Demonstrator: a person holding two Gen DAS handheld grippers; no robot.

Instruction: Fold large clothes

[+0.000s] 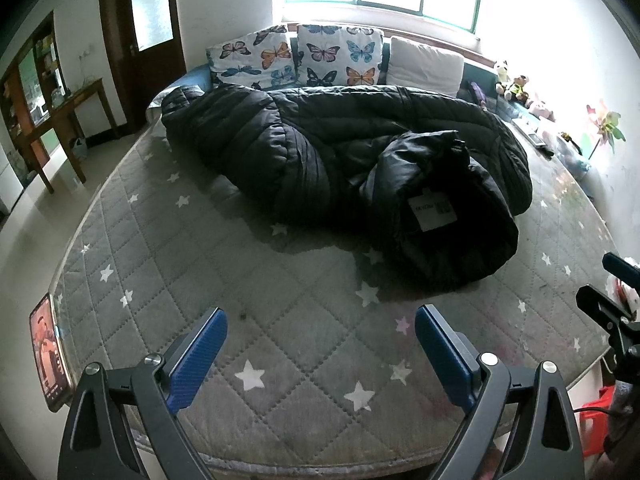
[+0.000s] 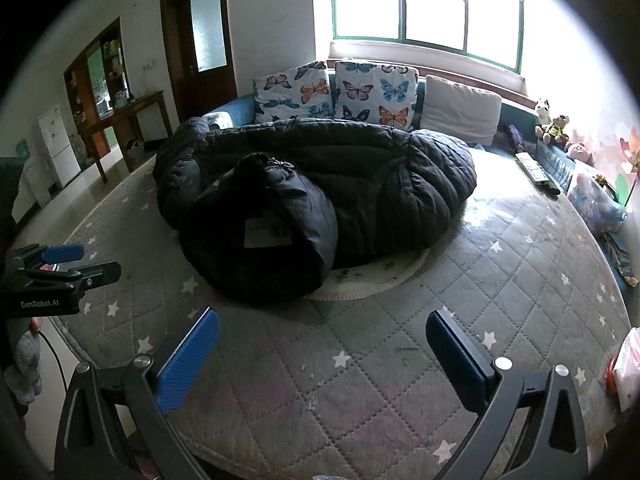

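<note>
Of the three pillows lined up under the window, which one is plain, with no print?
The right-hand pillow, nearest the stuffed toys. It is plain off-white, while the other two pillows are covered in butterflies.

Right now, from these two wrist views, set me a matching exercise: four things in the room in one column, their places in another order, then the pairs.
Things:
1. black puffer coat
2. butterfly pillows
3. phone
4. plush toys

Places:
A. at the mattress edge, to the left of the left gripper
B. propped at the head of the bed, under the window
C. crumpled mid-mattress, ahead of both open jaws
D. along the far right side of the bed

Pairs: 1-C, 2-B, 3-A, 4-D
</note>
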